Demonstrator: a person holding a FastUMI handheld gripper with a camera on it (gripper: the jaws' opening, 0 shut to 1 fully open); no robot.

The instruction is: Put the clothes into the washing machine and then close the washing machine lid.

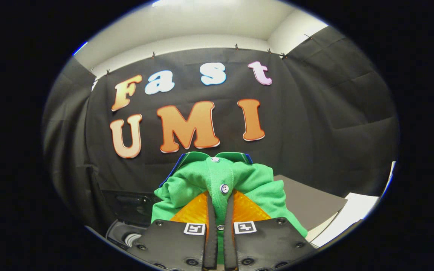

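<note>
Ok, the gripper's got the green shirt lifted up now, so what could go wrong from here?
The gripper pinches only a narrow strip of the green shirt, along its button placket, so the fabric could slip out on the way.

Most of the shirt bunches loose around the fingers and may snag or drape over the edge of the washing machine, seen dimly below, and stop the lid from closing.

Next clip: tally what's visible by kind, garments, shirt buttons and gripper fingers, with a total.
Garments: 1, the green shirt, lifted, its button placket pinched between the fingers of the hand-held gripper.
Shirt buttons: 3 showing down the placket, the middle button just beyond the fingertips.
Gripper fingers: 2, closed on the placket.
Total: 6.
</note>
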